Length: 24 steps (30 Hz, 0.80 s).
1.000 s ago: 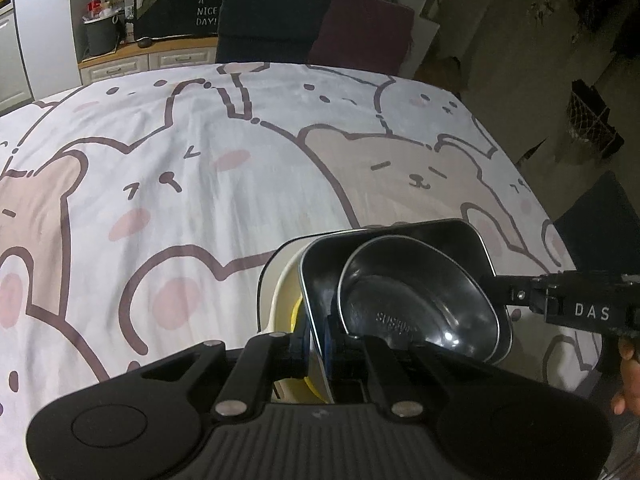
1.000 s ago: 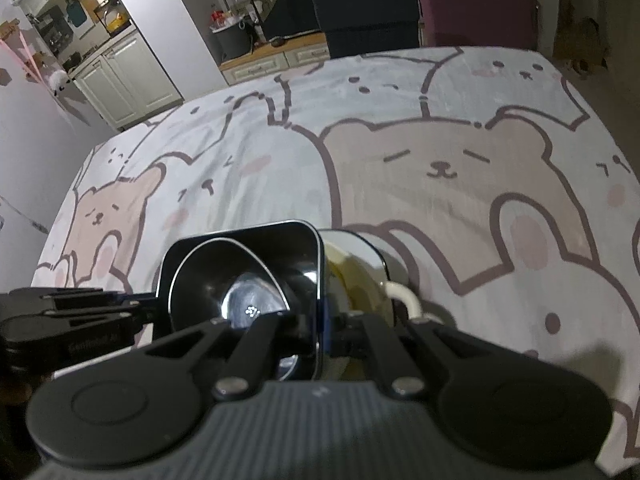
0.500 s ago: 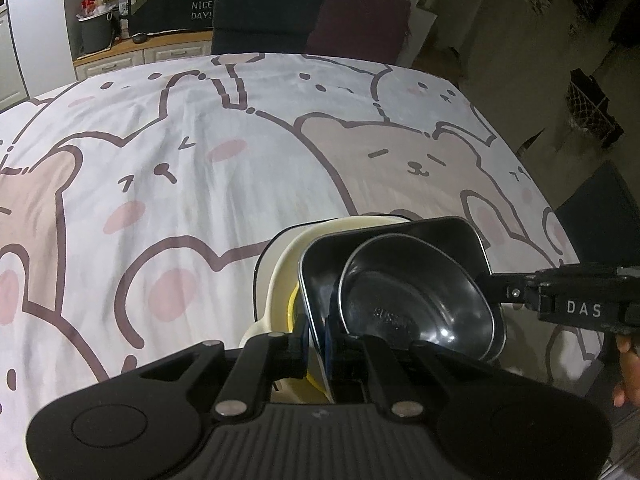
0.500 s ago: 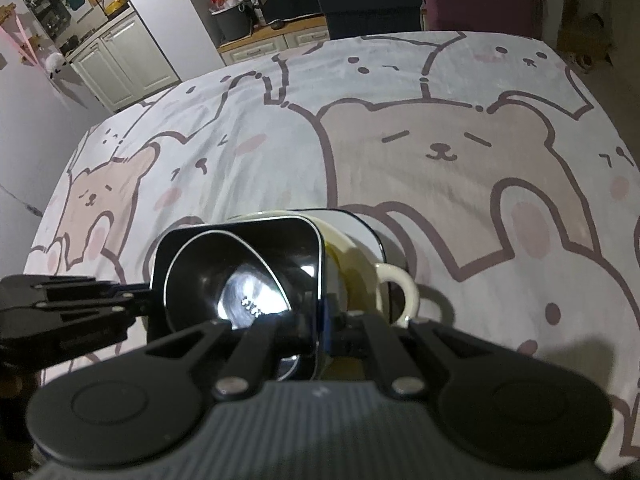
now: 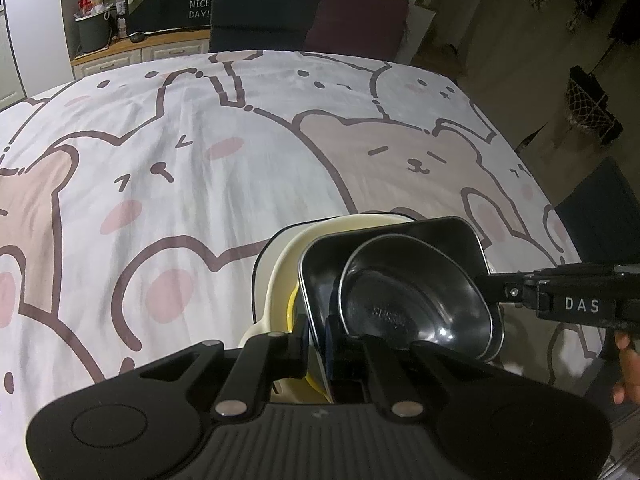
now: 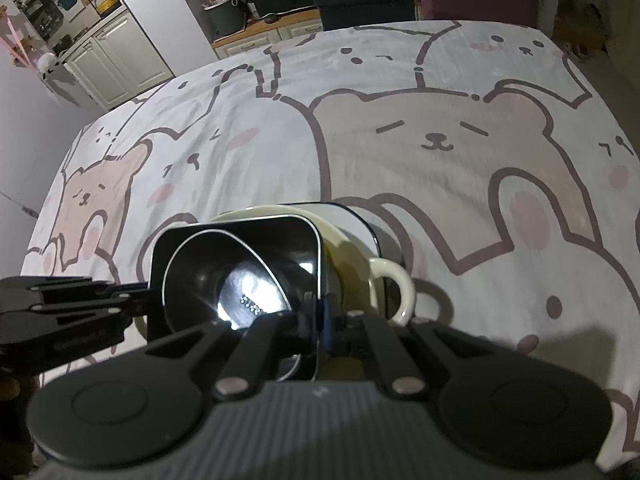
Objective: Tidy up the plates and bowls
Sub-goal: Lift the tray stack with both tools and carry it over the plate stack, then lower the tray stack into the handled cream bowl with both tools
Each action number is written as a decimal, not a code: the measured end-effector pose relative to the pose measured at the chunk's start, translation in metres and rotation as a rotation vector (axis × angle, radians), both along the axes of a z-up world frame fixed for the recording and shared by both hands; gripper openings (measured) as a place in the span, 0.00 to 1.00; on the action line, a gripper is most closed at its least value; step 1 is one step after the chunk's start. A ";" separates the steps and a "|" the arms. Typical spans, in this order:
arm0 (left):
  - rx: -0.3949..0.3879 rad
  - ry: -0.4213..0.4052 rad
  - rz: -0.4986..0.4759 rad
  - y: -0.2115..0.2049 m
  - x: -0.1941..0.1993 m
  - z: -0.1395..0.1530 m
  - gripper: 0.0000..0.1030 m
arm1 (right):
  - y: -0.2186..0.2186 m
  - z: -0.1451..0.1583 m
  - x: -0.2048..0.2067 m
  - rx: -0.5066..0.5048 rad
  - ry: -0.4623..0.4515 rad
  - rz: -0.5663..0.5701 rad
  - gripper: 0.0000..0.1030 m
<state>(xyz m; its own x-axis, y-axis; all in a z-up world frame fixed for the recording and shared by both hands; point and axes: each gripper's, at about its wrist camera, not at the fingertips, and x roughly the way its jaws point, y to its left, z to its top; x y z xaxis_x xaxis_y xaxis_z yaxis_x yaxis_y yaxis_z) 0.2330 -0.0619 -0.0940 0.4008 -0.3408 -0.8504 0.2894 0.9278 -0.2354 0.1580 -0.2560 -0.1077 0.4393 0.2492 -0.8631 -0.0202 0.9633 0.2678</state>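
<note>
Cup handle (image 6: 394, 294) shows from right wrist only; fingers (image 5: 628, 364) from left

Black ribbed left gripper (image 5: 316, 334) (silver pivot screws), blue-padded jaws

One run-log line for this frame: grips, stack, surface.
left gripper: shut on black square dish rim | right gripper: shut on opposite rim | round steel bowl inside | cream bowl beneath | bear tablecloth
</note>
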 end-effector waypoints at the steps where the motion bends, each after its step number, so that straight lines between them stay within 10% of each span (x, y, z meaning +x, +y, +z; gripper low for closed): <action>1: -0.003 0.000 0.000 0.001 0.000 0.000 0.07 | 0.000 0.000 0.000 0.003 0.001 -0.001 0.05; 24: -0.049 0.026 -0.040 0.012 -0.024 0.000 0.12 | -0.006 -0.002 -0.013 0.038 0.023 0.002 0.10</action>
